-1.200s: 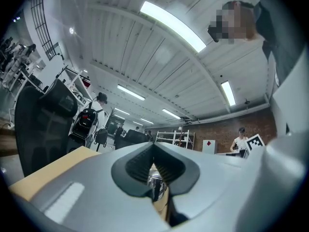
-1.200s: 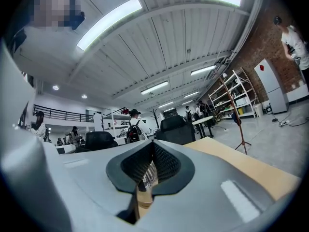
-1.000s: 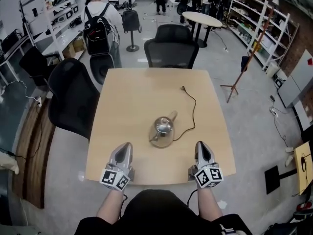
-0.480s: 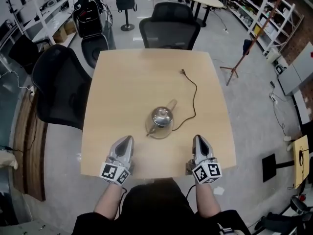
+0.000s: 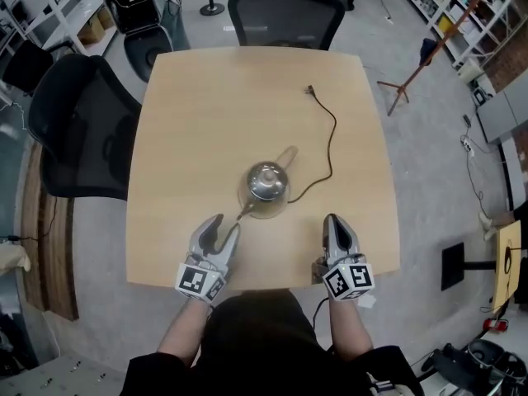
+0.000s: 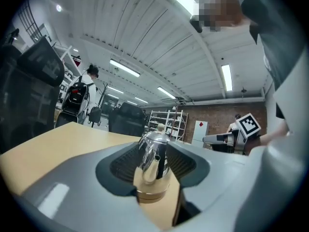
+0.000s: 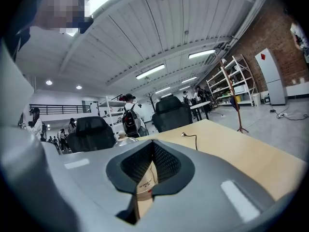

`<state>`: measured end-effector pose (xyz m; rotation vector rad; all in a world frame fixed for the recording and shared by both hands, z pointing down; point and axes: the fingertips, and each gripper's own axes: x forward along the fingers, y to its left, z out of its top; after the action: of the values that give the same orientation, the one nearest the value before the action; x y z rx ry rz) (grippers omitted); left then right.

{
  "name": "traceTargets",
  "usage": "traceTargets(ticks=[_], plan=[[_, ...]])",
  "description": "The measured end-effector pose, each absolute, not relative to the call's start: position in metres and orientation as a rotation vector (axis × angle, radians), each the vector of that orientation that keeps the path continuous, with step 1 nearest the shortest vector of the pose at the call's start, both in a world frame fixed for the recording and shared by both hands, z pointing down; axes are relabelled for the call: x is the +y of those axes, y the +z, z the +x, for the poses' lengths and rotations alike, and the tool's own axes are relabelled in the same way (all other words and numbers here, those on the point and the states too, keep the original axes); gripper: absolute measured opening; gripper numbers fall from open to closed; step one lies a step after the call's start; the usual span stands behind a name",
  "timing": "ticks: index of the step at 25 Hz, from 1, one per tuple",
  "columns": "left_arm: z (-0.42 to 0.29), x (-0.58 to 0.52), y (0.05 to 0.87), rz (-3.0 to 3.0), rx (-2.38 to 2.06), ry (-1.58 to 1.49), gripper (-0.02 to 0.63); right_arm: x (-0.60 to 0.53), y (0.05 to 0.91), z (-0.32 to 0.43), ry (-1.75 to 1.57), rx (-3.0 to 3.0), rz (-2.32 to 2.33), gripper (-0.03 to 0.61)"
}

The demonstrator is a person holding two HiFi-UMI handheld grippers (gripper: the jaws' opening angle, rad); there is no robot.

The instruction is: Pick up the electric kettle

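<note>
The left tongs (image 5: 225,223) have dropped toward the counter (image 5: 206,114) and just been spreading, released. The electric kettle (image 5: 266,190) stands mid-counter just ahead, untouched. The right tongs (image 5: 332,221) are clenched, empty.

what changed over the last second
The left gripper edged closer to the kettle and its jaws have just been opening, with nothing gripped yet. The right gripper stays shut; kettle and cord rest unmoved on the table.

In right gripper view, kettle (image 7: 120,138) mostly hidden behind jaw; only top vis.
</note>
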<state>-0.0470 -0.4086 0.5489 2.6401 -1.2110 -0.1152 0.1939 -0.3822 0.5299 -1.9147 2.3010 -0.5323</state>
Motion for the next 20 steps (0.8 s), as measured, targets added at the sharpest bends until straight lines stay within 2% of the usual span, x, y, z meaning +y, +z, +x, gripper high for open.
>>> traceTargets(ticks=[3,12,17,20], plan=[[-0.038,-0.410,0.562,2.641,-1.173,-0.091,0.199,-0.383,0.538,0.196,-0.562,2.306,-1.922,0.002],[-0.015,-0.421,0.585,2.629,-1.099,-0.073,0.198,-0.387,0.549,0.198,-0.606,2.330,-1.942,0.002],[-0.011,-0.425,0.582,2.642,-1.066,-0.084,0.107,-0.392,0.551,0.206,-0.604,2.322,-1.975,0.002],[-0.011,-0.424,0.583,2.657,-1.051,-0.075,0.097,-0.395,0.557,0.206,-0.605,2.345,-1.988,0.002]])
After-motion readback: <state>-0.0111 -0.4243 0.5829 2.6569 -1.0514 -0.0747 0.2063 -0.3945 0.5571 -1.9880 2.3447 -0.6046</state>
